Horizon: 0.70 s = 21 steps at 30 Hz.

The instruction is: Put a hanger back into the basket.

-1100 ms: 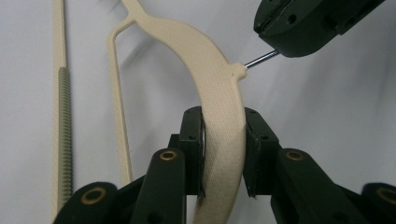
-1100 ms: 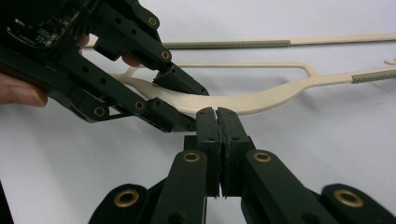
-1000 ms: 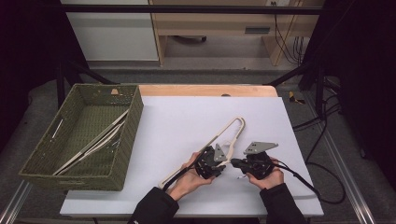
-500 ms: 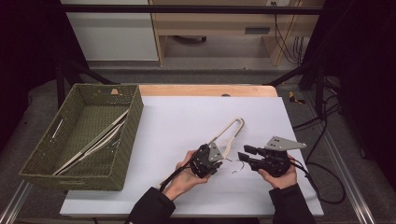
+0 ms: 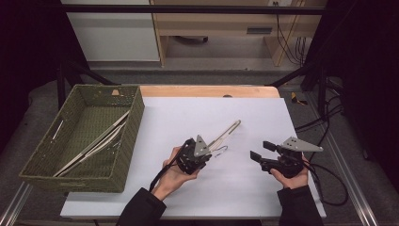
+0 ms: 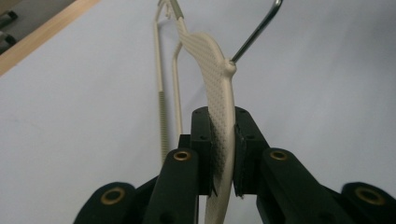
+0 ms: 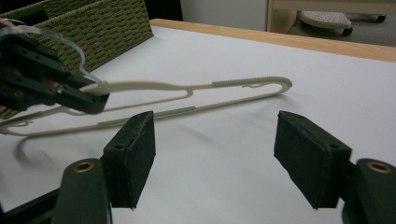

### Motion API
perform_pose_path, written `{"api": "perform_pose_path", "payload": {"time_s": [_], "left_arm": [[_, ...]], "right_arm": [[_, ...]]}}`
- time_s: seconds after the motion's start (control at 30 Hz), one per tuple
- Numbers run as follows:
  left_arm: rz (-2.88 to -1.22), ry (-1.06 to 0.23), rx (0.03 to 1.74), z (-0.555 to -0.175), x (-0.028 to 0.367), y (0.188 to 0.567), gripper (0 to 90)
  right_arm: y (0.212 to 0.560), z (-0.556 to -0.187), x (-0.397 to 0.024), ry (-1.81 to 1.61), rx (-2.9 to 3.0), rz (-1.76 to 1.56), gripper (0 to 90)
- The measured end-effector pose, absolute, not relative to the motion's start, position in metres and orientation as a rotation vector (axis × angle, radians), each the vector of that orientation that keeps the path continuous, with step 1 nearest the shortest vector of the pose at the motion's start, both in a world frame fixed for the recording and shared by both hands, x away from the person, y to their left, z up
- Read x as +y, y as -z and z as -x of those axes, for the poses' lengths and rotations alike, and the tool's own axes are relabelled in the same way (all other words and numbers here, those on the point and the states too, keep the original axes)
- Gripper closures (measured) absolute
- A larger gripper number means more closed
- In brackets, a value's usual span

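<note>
A cream plastic hanger (image 5: 227, 132) with a metal hook (image 5: 223, 150) is lifted off the white table (image 5: 188, 113), tilted up and to the right. My left gripper (image 5: 207, 151) is shut on the hanger's middle, close to the hook. In the left gripper view the jaws (image 6: 223, 140) clamp the dotted cream bar (image 6: 212, 60), and the hook (image 6: 256, 30) rises at the upper right. My right gripper (image 5: 258, 154) is open, well to the right of the hanger and holding nothing. In the right gripper view its wide-apart jaws (image 7: 215, 154) face the hanger (image 7: 187, 86) and the left gripper (image 7: 42, 79).
A green woven basket (image 5: 136, 113) stands at the table's left with several cream hangers (image 5: 94, 143) inside; it appears in the right gripper view as basket (image 7: 93, 28). A wooden strip (image 5: 207, 91) runs along the table's far edge. Cables trail from both grippers.
My right gripper has let go near the hanger and moved away to the right, now open. The left gripper keeps the hanger, which has turned edge-on and swung rightward.
</note>
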<state>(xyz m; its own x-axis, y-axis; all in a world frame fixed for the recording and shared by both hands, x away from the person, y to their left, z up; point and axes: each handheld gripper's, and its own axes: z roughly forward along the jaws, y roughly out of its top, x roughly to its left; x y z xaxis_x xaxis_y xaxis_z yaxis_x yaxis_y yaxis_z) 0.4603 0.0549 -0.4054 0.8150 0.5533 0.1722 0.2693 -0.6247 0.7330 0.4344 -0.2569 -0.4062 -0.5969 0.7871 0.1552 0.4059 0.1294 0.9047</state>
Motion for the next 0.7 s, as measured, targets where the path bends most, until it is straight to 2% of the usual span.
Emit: {"api": "perform_pose_path", "payload": {"time_s": [0.23, 0.43, 0.7], "left_arm": [[-2.216, -0.548, 0.664, -0.466, 0.073, 0.397, 84.9], [-2.171, -0.496, 0.686, -0.467, 0.090, 0.387, 85.6], [-2.097, -0.490, 0.705, -0.459, 0.114, 0.361, 85.6]], "right_arm": [[0.409, -0.435, -0.259, -1.467, 2.048, -1.171, 20.7], [0.411, -0.434, -0.258, -1.467, 2.056, -1.151, 12.7], [0.413, -0.433, -0.259, -1.465, 2.055, -1.145, 8.9]]}}
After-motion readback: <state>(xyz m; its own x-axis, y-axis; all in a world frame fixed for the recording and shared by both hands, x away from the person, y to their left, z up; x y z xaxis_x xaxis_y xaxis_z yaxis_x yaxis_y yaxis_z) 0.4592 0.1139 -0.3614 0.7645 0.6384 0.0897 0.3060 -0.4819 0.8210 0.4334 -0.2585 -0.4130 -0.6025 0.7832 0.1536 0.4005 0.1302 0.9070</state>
